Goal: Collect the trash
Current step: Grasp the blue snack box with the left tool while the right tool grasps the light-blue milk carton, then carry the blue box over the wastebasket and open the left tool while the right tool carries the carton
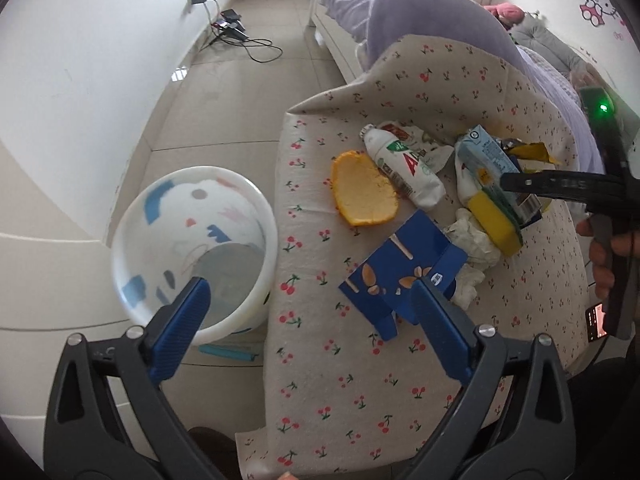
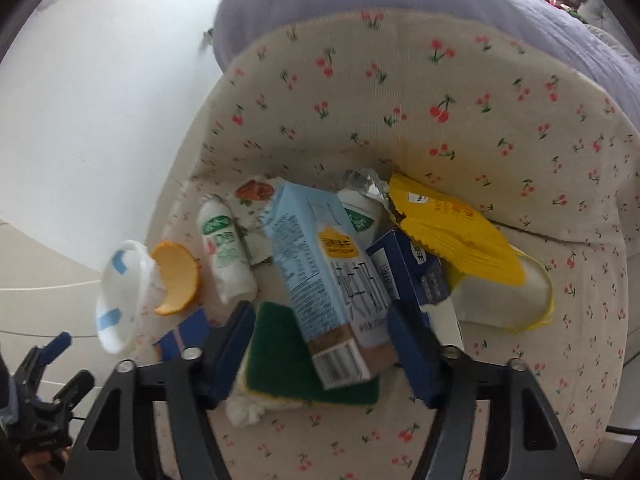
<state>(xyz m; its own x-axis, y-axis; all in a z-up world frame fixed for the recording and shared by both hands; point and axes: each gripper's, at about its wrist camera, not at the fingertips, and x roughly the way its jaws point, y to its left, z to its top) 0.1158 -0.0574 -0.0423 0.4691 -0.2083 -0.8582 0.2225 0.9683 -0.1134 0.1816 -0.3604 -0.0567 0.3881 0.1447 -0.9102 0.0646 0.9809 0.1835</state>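
**Trash heap on cherry-print cloth**

Right gripper (image 2: 320,344): set astride light-blue carton (image 2: 320,280), grip not confirmed. Left gripper (image 1: 308,304): spread wide, nothing held. Carton is laid atop sponge (image 2: 280,360); white bin (image 1: 192,248) is stood beside the cloth (image 1: 360,360).

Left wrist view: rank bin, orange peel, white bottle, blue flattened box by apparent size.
1. White bin, clearly largest.
2. Blue flattened box.
3. Orange peel and white bottle look about alike, so no ranking between them.
The bin sits on the floor below the cushion; fisheye stretch makes true sizes unsure.
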